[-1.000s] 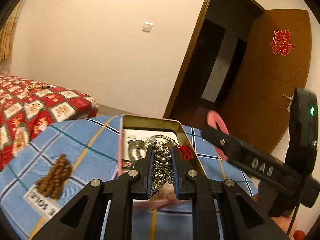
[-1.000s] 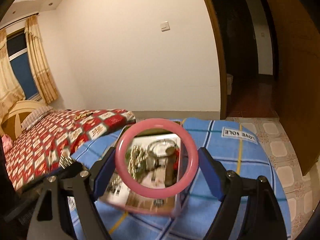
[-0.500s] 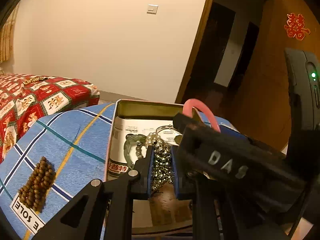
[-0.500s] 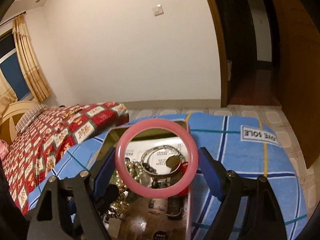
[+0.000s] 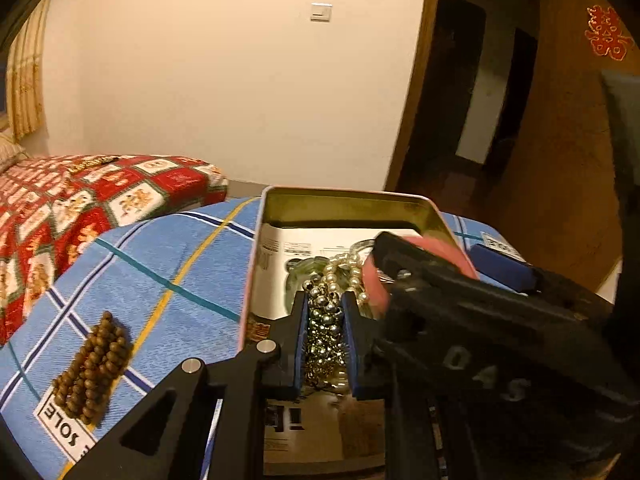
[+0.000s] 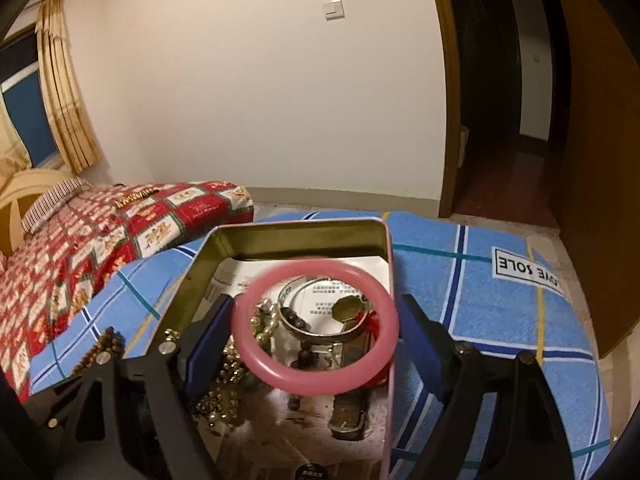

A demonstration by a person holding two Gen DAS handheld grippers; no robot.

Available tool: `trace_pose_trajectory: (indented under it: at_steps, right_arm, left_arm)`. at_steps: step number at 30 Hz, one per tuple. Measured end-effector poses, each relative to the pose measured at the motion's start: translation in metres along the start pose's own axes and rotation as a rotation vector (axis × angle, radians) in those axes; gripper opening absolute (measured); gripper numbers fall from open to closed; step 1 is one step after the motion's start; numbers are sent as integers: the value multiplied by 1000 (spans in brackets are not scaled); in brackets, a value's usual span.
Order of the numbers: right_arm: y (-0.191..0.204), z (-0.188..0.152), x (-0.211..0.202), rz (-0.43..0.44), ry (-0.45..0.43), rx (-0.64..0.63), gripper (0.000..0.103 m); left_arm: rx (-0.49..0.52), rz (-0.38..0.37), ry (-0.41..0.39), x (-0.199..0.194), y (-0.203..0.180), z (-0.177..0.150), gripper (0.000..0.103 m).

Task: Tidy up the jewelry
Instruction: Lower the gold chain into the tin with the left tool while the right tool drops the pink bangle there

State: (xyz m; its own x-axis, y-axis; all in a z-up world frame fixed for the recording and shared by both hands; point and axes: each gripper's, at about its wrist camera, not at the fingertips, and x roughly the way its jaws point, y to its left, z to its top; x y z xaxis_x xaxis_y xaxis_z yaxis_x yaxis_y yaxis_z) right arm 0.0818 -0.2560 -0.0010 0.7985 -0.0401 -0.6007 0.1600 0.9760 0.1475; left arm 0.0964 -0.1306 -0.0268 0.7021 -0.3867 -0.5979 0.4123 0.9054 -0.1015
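An open pink tin (image 5: pixel 344 194) (image 6: pixel 296 226) sits on a blue checked cloth and holds several jewelry pieces. My left gripper (image 5: pixel 326 312) is shut on a bunch of metallic beads (image 5: pixel 324 336) inside the tin. My right gripper (image 6: pixel 316 324) is shut on a pink bangle (image 6: pixel 316 326) and holds it just over the tin's contents; the bangle (image 5: pixel 448 252) and right gripper body show at right in the left wrist view. A silver bangle (image 6: pixel 320 332) and a red thread (image 6: pixel 374 320) lie in the tin.
A brown wooden bead bracelet (image 5: pixel 92 368) lies on the cloth left of the tin. A red patterned bed (image 6: pixel 100 240) stands at the left. A wooden door (image 5: pixel 568 140) and a dark doorway are at the right.
Both grippers have moved forward and down over the tin. The pink bangle has come lower into the tin, and the right gripper now crosses close beside the left one.
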Motion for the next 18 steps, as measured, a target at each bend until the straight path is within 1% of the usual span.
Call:
trace_pose_trajectory:
  at_steps: [1,2,4,5,6,8,9,11,16,18]
  right_arm:
    - [0,0,0,8,-1,7,86]
    - [-1,0,0,14,-4,17,87]
    - [-3,-1,-3,19,-22,36,87]
    - [-4,-1,-6,21,-38,45,87]
    - [-4,0,-9,18,-54,52,88]
    - [-7,0,-17,-4,-97,68,94]
    - [-7,0,-19,-14,-110,73,95]
    - [-9,1,-22,-30,-137,89,95]
    - [-16,-2,-30,-73,-195,127,97]
    - [-16,-5,-30,-91,-197,139,97]
  left_arm:
    - [0,11,0,0,0,0,16]
    - [-3,14,1,-2,0,-1,18]
    - [-8,19,3,-3,1,0,32]
    - [-10,4,3,-3,1,0,38]
    - [-10,-14,-4,-6,0,0,47]
    - [3,7,-36,-11,-3,1,62]
    - [14,8,-57,-15,-5,1,66]
    - [30,39,-89,-20,-6,3,70]
    - [17,105,-113,-23,2,3,71]
    - [11,131,-118,-25,7,3,71]
